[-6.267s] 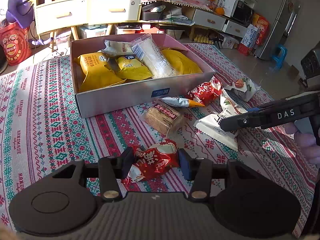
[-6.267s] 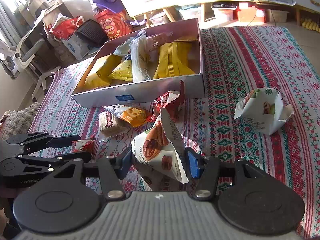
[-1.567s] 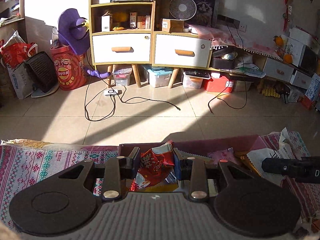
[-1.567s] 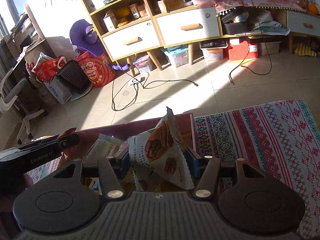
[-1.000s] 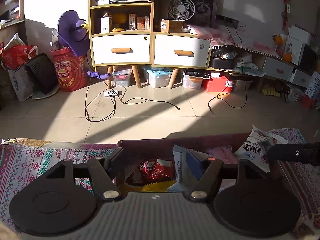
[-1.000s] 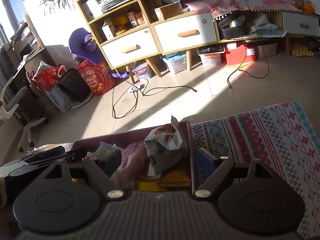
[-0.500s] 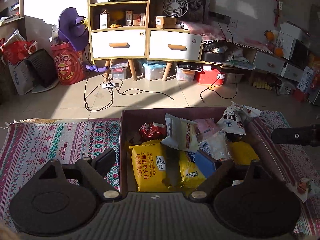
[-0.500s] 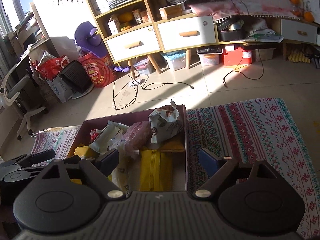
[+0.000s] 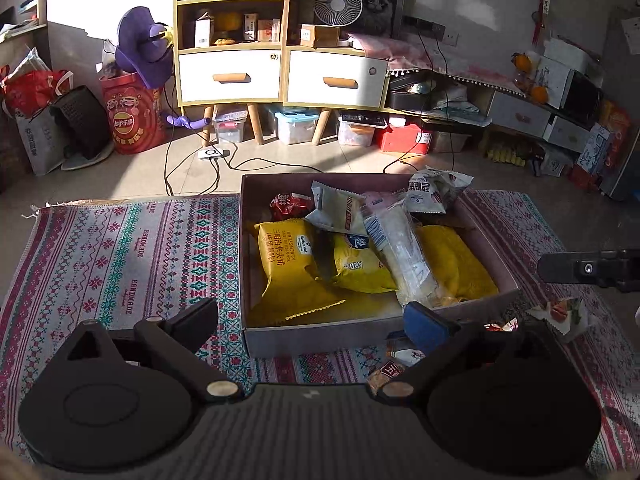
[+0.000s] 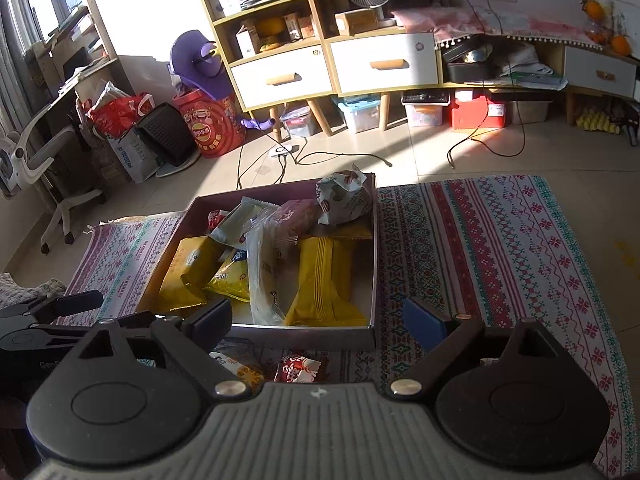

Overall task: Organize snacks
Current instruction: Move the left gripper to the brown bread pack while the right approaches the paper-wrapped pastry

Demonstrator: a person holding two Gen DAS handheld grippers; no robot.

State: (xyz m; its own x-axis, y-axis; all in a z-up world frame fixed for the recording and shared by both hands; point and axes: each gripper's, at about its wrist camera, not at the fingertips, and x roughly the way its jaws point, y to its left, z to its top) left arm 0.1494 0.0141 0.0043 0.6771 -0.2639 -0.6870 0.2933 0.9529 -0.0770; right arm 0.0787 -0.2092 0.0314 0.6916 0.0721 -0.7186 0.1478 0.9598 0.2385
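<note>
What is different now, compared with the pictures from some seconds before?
Both packets were let go into the box: the red packet now lies in its far left corner, the white nut packet at its far right corner. The left gripper and right gripper have pulled back, empty, jaws opening. The yellow packets stayed in place.

brown snack pack [image 9: 385,372] mostly hidden behind the left gripper [image 9: 310,322] body, label unreadable. red packet [image 10: 298,368] and orange packet [image 10: 240,372] cut off by the right gripper [image 10: 318,320] body. white wrapper [image 9: 560,312] at box corner, print too small to read.
</note>
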